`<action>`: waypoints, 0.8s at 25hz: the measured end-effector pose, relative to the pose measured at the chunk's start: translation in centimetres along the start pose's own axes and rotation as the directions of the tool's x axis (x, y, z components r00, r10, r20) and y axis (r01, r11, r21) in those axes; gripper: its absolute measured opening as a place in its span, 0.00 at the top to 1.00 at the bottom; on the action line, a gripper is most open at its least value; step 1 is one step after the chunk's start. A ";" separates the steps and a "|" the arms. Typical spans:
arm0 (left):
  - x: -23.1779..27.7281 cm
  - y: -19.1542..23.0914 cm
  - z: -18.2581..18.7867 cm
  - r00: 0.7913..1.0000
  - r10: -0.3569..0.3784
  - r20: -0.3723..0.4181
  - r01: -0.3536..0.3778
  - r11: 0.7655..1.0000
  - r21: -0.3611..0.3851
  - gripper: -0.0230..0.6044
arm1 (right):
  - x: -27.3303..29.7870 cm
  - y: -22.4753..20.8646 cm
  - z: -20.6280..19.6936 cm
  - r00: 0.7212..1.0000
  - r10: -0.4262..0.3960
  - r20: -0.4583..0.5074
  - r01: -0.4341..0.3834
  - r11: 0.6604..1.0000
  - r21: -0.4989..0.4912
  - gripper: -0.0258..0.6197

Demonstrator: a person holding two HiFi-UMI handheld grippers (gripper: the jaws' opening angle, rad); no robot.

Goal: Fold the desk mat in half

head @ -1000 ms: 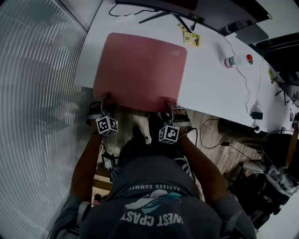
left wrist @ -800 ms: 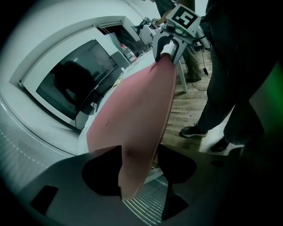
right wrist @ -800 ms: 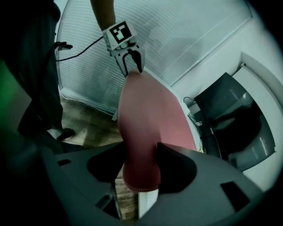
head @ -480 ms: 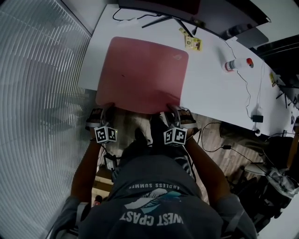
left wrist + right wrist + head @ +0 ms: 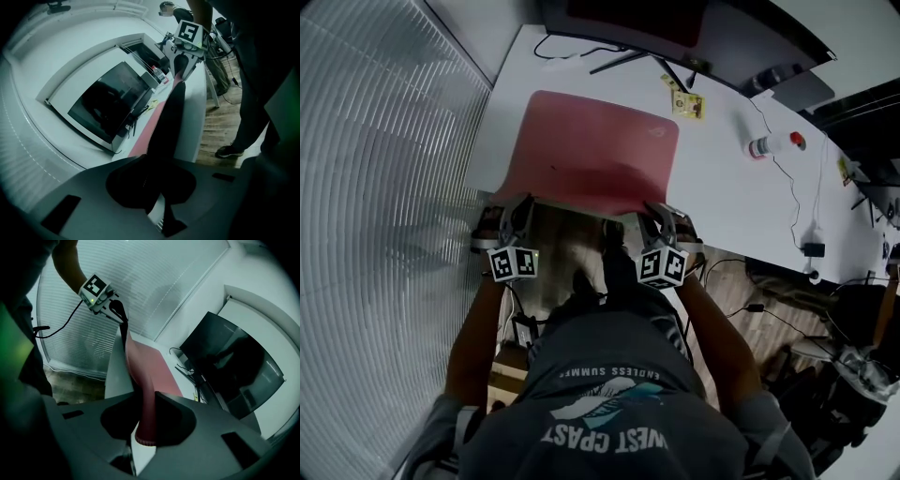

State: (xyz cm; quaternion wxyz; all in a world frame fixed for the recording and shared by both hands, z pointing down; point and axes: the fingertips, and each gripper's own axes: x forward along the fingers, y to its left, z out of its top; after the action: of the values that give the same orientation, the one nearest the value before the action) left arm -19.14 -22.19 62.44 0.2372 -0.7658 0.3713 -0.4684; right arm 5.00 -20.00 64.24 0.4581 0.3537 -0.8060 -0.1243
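Observation:
The pink desk mat (image 5: pixel 595 150) lies on the white desk (image 5: pixel 722 178), its near edge raised off the desk. My left gripper (image 5: pixel 517 220) is shut on the near left corner. In the left gripper view the mat (image 5: pixel 168 122) runs edge-on, dark, from my left gripper (image 5: pixel 155 187) to the right gripper (image 5: pixel 185 51). My right gripper (image 5: pixel 661 225) has the near right corner between its jaws, which are closing. In the right gripper view the pink mat (image 5: pixel 143 380) is pinched in the right gripper (image 5: pixel 145 430) and stretches away to the left gripper (image 5: pixel 112 308).
A dark monitor (image 5: pixel 637 23) stands at the desk's far edge, with cables in front of it. A small yellow card (image 5: pixel 684 98) and a white and red object (image 5: pixel 769 122) lie to the right of the mat. Window blinds (image 5: pixel 375 187) fill the left.
Both grippers have closed on the mat's near corners and lifted them. The near edge has risen off the desk and moved a little towards the monitor.

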 end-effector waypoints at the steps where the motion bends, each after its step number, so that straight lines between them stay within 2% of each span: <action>1: 0.4 0.7 0.3 1.000 0.009 0.003 -0.009 1.000 -0.001 0.90 | 0.2 -0.6 0.2 1.000 -0.004 0.001 0.004 1.000 0.013 0.83; 11: 4.8 4.8 1.3 0.998 0.061 0.031 -0.058 0.996 -0.065 0.90 | 3.0 -5.7 1.1 0.999 -0.034 -0.010 0.035 0.995 0.088 0.83; 20: 9.6 8.5 2.3 0.997 0.072 0.003 -0.071 0.992 -0.108 0.89 | 6.1 -9.6 1.0 0.999 -0.039 -0.024 0.042 0.989 0.141 0.83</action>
State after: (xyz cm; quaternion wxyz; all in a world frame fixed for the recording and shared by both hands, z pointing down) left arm -17.27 -34.89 60.54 0.2133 -0.7655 0.4224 -0.4361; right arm 6.54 -31.18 62.65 0.4379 0.4027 -0.8005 -0.0724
